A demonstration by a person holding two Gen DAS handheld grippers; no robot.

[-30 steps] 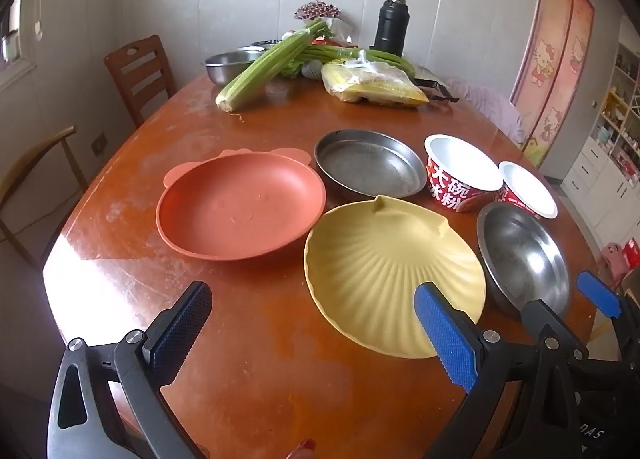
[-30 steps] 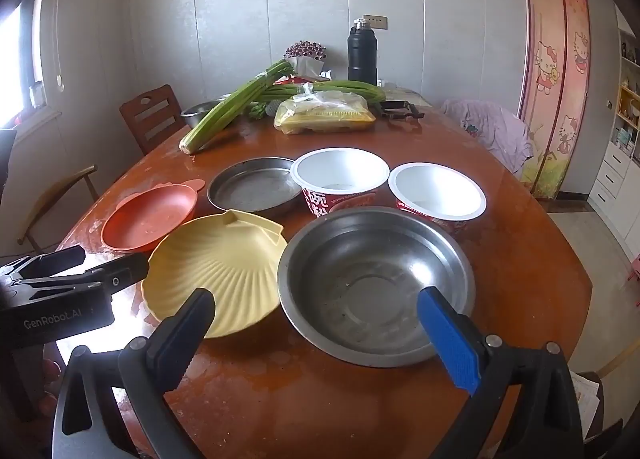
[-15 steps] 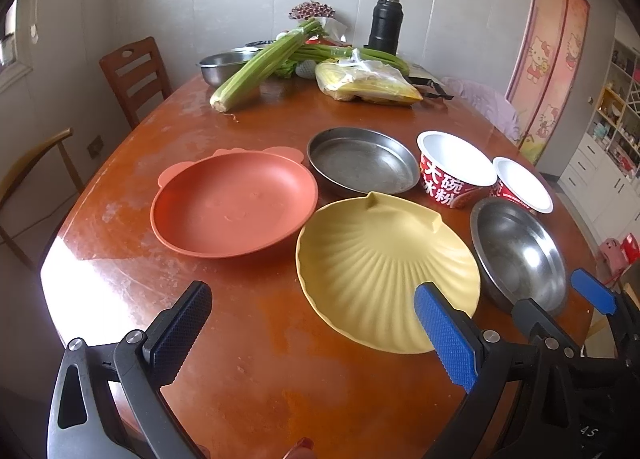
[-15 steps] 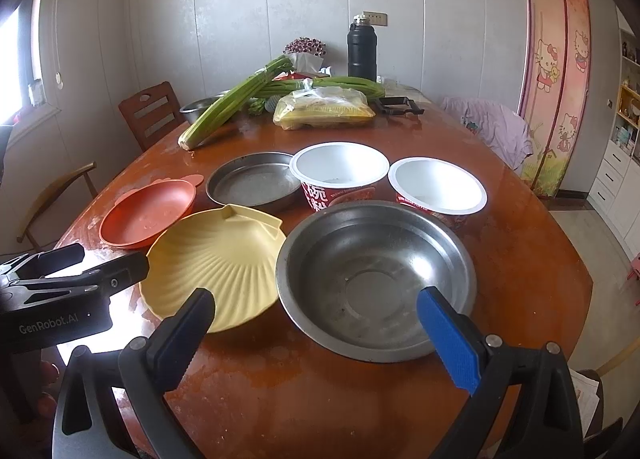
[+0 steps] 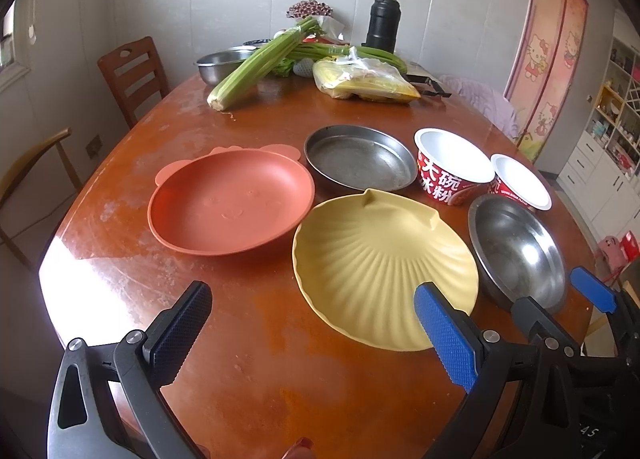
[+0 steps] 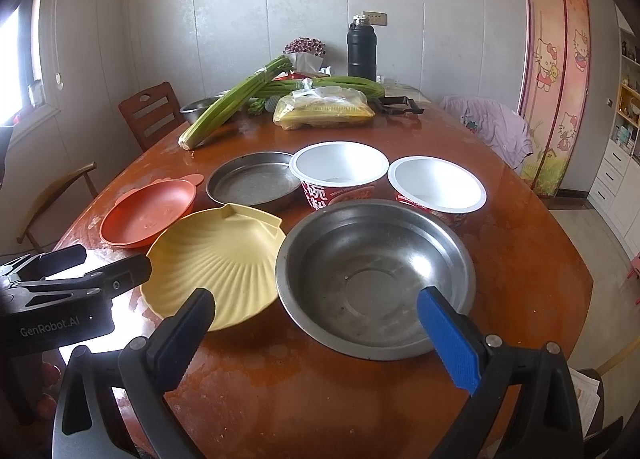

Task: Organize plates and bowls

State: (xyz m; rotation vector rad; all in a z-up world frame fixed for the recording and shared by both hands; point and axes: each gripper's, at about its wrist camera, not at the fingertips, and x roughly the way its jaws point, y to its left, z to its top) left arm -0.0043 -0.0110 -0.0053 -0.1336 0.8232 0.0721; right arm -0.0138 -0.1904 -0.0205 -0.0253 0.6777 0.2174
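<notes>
I have the yellow shell-shaped plate point(image 5: 384, 267) near the surface's point(image 5: 248, 343) near edge, resting flat, with the orange bear-eared plate point(image 5: 230, 205) just beside it toward the left edge. The steel bowl point(image 6: 374, 277) sits just beside the shell plate toward the right edge, their rims close or touching; I cannot tell which. Behind these, toward the middle, stands the shallow steel pan point(image 5: 360, 163), then the two red-and-white paper noodle bowls, the larger point(image 6: 339, 175) beside the pan and the smaller point(image 6: 436, 187) nearer the right edge.

My left gripper point(image 5: 308, 333) is spread wide, holding nothing, poised over the near edge with its blue pad in front of the shell plate's rim. My right gripper point(image 6: 316, 335) is likewise wide apart and unladen, framing the steel bowl's near rim.

At the far end lie celery stalks point(image 6: 236, 103), a bagged yellow packet point(image 6: 324, 111), another steel bowl point(image 5: 224, 65) and a black flask point(image 6: 362, 47).
</notes>
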